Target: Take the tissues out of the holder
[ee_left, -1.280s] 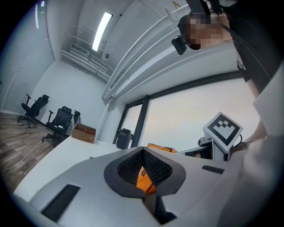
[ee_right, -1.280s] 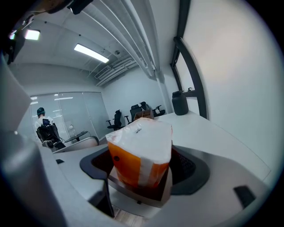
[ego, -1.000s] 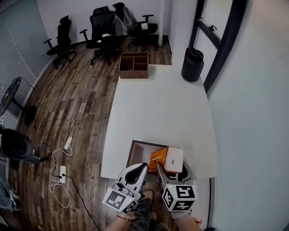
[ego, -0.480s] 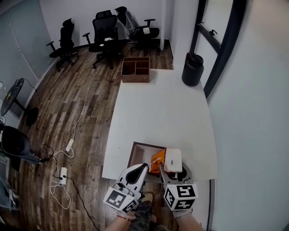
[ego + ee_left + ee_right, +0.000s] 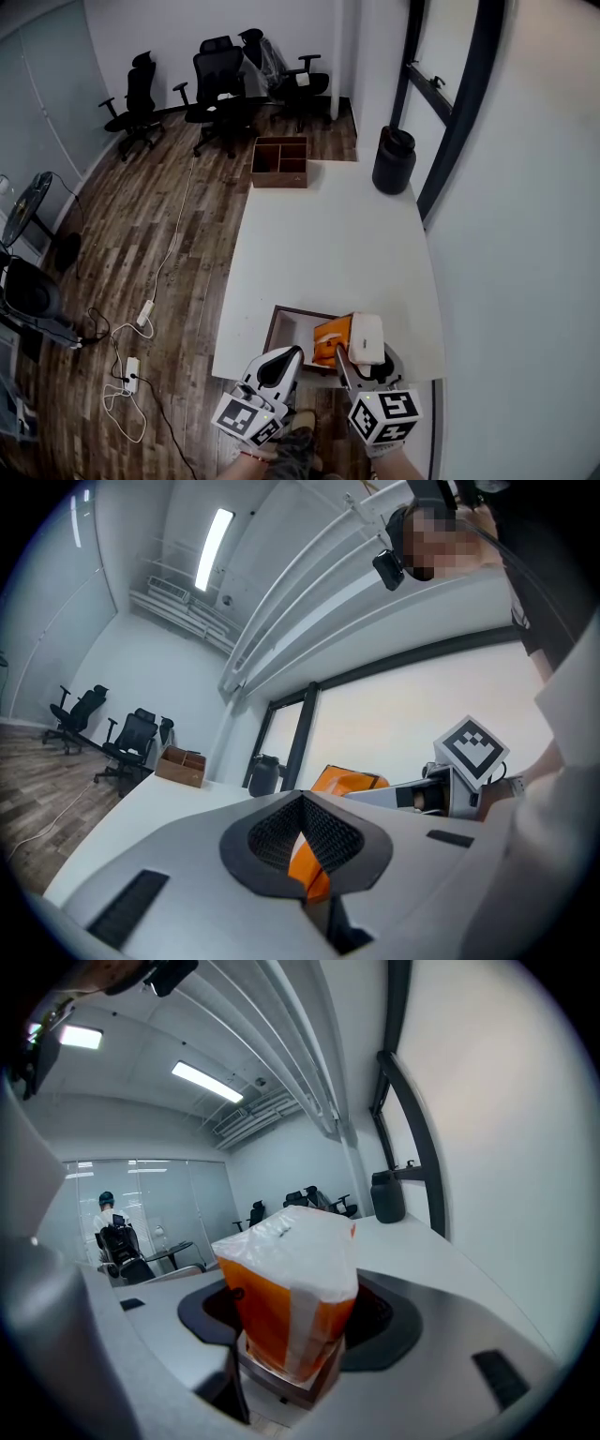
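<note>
**Right gripper closes on the tissue pack and lifts it.**
The right gripper's jaws have just been closing and now press the white-topped orange tissue pack between them; gripper and pack stand slightly higher above the holder, at its 3 o'clock end, than one second ago.

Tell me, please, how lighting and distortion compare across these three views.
Head view: evenly lit and sharp, with walls bowed by the wide lens. Left gripper view: heavy fisheye, dark corners, the ceiling light flaring white. Right gripper view: same fisheye and dark rim, the tissue pack crisp and brightly lit on top.
</note>
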A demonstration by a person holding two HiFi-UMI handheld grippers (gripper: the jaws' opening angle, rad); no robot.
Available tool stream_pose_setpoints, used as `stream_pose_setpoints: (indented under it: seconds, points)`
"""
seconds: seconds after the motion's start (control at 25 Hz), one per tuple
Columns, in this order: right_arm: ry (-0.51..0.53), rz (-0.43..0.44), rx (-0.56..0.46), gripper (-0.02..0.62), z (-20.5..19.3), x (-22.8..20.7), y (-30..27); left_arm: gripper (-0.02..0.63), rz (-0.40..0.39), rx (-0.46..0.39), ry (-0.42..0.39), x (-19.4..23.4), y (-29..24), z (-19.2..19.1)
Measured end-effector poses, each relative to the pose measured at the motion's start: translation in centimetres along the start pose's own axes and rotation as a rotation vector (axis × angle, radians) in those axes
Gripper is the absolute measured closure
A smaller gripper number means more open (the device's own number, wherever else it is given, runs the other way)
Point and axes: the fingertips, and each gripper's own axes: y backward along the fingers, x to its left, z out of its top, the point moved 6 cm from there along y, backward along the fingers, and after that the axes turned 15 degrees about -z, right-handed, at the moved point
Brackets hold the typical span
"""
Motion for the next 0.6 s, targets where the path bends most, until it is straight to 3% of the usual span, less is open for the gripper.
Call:
stream_pose_setpoints:
  seconds: [0.6]
  points:
    - [0.005, 0.08, -0.094, 0.321, 4.3, 0.9, 2.9, 0.604, -0.004, -0.021, -0.043, -1.0, 0.2, 3.1]
